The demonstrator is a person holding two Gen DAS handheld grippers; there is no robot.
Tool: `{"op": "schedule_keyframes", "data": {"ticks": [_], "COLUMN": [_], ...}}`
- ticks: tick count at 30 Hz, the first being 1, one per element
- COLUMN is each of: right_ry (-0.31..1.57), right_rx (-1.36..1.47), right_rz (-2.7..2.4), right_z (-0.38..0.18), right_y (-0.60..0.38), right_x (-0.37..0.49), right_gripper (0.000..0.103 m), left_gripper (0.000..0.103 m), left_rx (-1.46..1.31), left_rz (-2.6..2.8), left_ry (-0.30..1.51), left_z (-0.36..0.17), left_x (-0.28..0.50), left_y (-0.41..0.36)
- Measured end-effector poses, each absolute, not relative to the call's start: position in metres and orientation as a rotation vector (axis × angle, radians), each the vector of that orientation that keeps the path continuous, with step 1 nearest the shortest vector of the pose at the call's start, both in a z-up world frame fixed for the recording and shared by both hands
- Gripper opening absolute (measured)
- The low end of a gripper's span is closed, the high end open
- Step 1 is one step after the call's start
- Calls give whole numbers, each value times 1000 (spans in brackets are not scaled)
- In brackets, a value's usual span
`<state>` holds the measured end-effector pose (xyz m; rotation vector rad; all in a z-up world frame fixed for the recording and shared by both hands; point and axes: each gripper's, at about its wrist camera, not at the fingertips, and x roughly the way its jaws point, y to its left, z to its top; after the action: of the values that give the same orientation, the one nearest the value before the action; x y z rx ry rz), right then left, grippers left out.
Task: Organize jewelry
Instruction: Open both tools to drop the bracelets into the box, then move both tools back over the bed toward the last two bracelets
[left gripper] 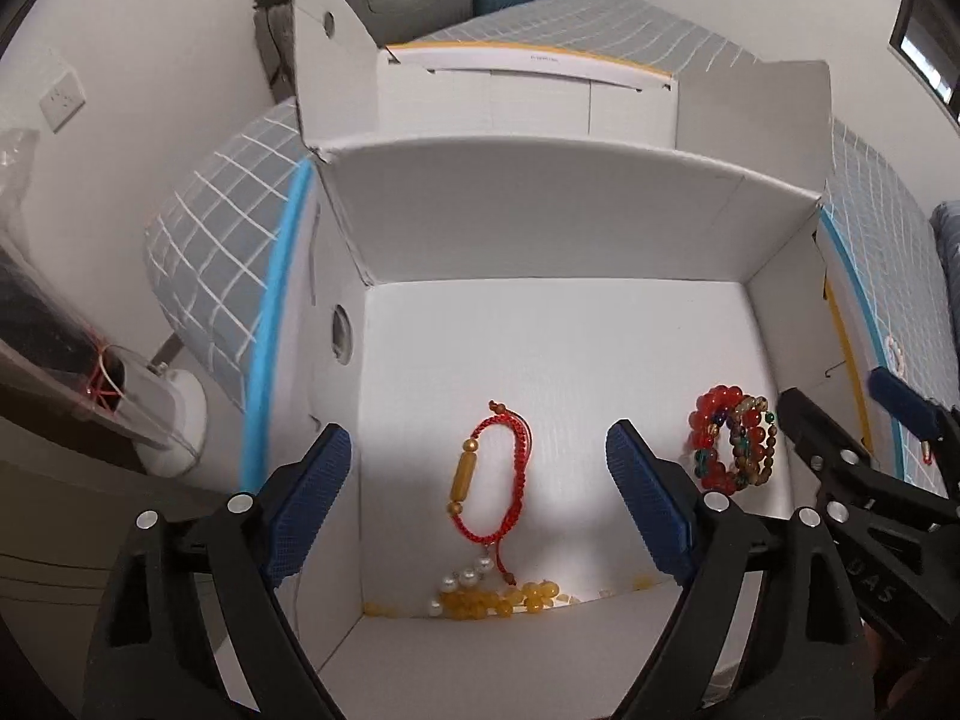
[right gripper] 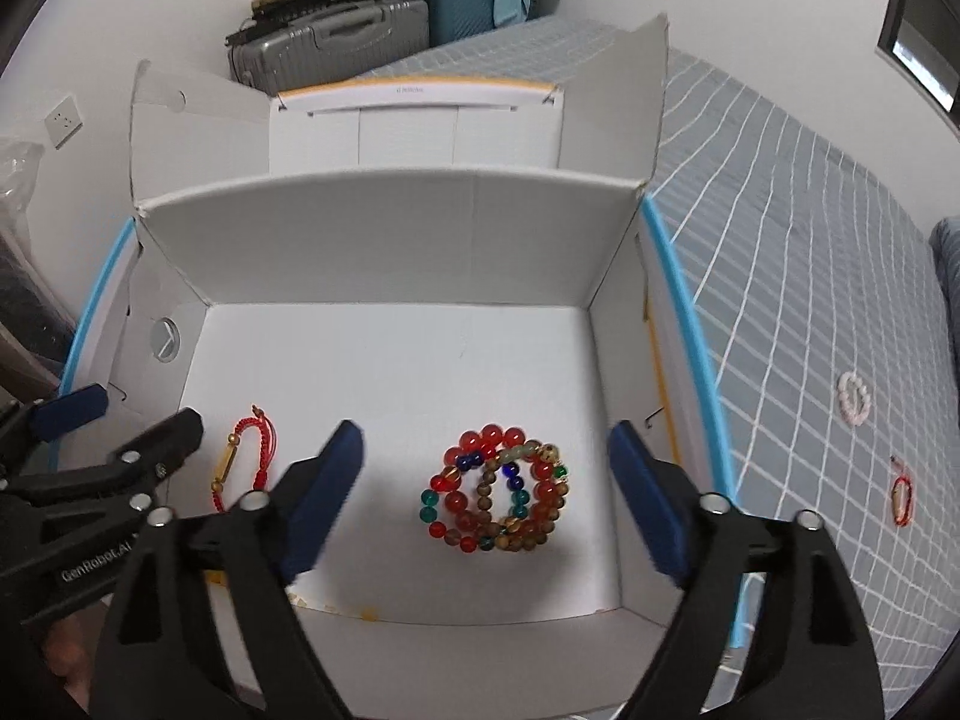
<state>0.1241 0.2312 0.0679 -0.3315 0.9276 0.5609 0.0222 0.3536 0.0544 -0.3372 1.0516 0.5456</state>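
Both your claws hang empty with fingers spread apart over the white cardboard box (right gripper: 384, 252): the red cord bracelet (left gripper: 493, 474) lies between the left gripper (left gripper: 480, 504) fingers, the stacked bead bracelets (right gripper: 501, 489) between the right gripper (right gripper: 486, 498) fingers. Most looks sorted, but outside the box, to your right claw's right, a white bead bracelet (right gripper: 854, 398) and a small red bracelet (right gripper: 901, 497) await on the grid bedsheet (right gripper: 780, 240).

Jewelry lying inside the box (right gripper: 384, 240)

The cord bracelet (right gripper: 240, 462) is lying left of the bead bracelets (right gripper: 498, 489); two more bracelets (right gripper: 853, 399) are sitting outside, right.
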Motion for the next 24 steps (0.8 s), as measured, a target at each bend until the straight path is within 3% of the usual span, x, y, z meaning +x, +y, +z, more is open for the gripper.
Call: {"op": "schedule_keyframes", "data": {"ticks": [3, 7, 15, 24], "right_ry": [914, 913, 893, 837], "right_rx": [-307, -276, -238, -175], "right_rz": [563, 562, 543, 448], "right_z": [76, 85, 98, 113], "right_y": [224, 213, 176, 81], "right_x": [124, 126, 125, 140], "right_gripper": [96, 96, 96, 96], "left_gripper": [92, 97, 97, 97], "left_rx": [-342, -332, -332, -287], "left_rz": [547, 554, 511, 392], "left_ry": [1037, 998, 952, 891], "left_z": [62, 70, 88, 111], "left_x": [20, 13, 17, 50], "left_y": [355, 354, 338, 267]}}
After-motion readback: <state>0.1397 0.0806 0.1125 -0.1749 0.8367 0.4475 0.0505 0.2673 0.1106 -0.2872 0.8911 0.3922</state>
